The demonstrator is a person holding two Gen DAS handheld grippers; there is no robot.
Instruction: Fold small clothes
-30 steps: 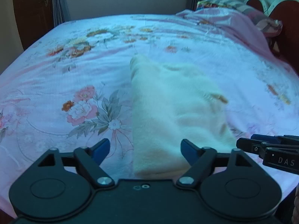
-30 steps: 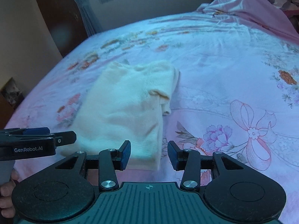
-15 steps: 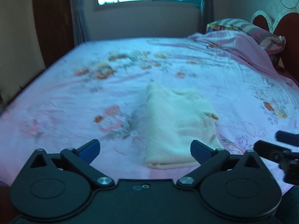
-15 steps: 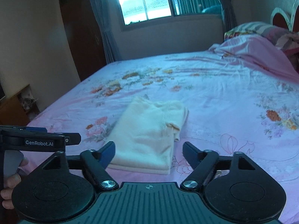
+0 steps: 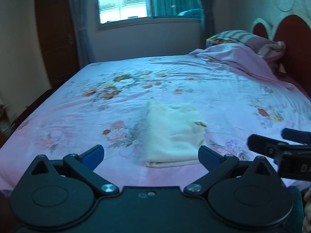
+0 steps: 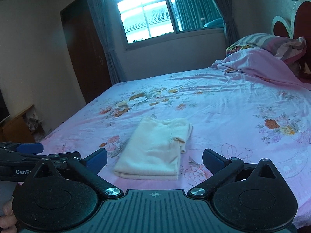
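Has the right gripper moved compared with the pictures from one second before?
Yes. The right gripper has drawn back and up from the folded cloth: the window now shows fully. Its jaws have just been opening, nothing between them.

We see open floral sheet [image 6: 223, 120] on every side of the folded cream garment [image 6: 155, 149], the only thing lying mid-bed. Rumpled pink bedding [image 6: 258, 66] and pillows [image 6: 272, 40] crowd the far right, against the headboard [image 5: 295, 36].

Left gripper [image 5: 151, 153] jaws wide apart, nothing between. Right gripper [image 6: 155, 158] jaws just opening, now wide, nothing between.
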